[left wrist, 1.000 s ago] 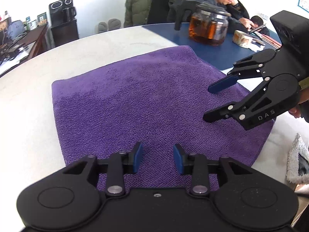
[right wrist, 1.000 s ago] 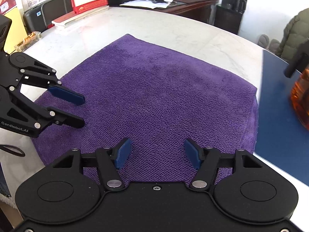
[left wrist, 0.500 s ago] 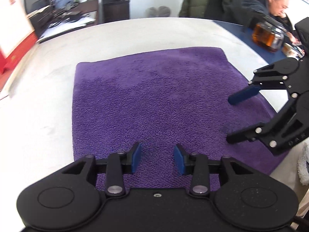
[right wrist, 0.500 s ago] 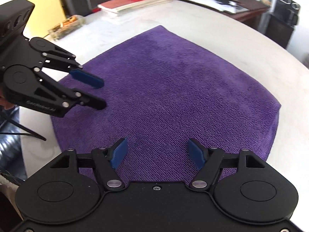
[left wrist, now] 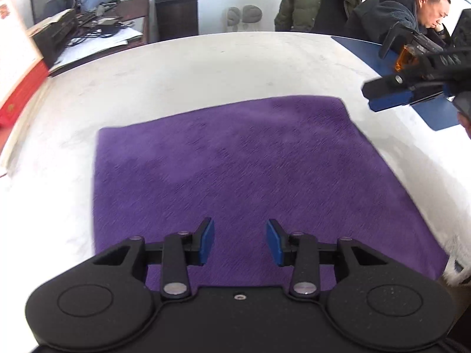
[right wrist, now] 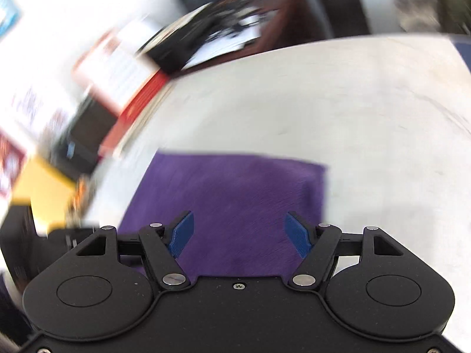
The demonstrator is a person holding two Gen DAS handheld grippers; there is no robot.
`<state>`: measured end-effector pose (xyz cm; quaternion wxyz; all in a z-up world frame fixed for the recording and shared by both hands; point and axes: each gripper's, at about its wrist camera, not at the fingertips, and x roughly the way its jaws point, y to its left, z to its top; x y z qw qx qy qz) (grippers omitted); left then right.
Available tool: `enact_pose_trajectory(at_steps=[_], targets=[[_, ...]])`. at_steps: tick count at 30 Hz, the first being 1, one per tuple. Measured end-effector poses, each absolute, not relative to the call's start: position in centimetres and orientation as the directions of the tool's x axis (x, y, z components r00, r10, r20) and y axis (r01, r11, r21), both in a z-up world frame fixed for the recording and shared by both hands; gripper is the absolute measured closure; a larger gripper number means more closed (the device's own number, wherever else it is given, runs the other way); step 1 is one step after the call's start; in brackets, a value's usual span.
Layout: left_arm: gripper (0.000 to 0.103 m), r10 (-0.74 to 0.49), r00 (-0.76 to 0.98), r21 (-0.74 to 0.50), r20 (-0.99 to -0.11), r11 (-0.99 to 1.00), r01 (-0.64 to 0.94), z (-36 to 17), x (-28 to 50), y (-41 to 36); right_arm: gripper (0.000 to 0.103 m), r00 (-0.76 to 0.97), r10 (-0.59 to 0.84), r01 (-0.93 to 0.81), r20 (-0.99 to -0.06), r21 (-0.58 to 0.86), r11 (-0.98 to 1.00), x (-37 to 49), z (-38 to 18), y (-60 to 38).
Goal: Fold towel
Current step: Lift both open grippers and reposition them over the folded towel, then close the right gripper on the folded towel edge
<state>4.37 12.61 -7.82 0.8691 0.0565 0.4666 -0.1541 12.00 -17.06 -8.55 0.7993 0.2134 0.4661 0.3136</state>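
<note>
Purple towel flat on tabletop, below left claw (nearer, spread, empty); right claw spread wider, empty, near towel's far right corner

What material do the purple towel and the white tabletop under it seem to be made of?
The purple towel looks like soft microfibre or terry cloth: matte, with a short fuzzy nap showing darker brushed patches. The white tabletop looks like polished stone or a marble-look laminate: smooth, slightly glossy, with faint grey veining. Which of the two cannot be told.
</note>
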Motion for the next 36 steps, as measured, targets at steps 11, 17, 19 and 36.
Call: enact_pose_trajectory(at_steps=[11,17,19,36], targets=[[0.062,-0.192,0.43,-0.035,-0.882,0.937,0.348,-8.9,6.0,9.9,0.035,0.237,0.844,-0.132,-0.48,0.845,0.518,17.8,-15.0,-19.5],[0.061,-0.178,0.414,-0.022,-0.893,0.934,0.356,-8.8,5.7,9.6,0.035,0.251,0.873,-0.169,-0.418,0.869,0.465,19.3,-15.9,-18.1],[0.06,-0.177,0.41,-0.019,-0.895,0.933,0.36,-8.7,5.6,9.6,0.035,0.26,0.871,-0.207,-0.416,0.857,0.471,19.7,-15.9,-17.5],[0.055,-0.183,0.398,-0.024,-0.899,0.927,0.374,-8.8,4.8,9.5,0.035,0.316,0.821,-0.489,-0.476,0.659,0.571,17.6,-13.1,-14.7]])
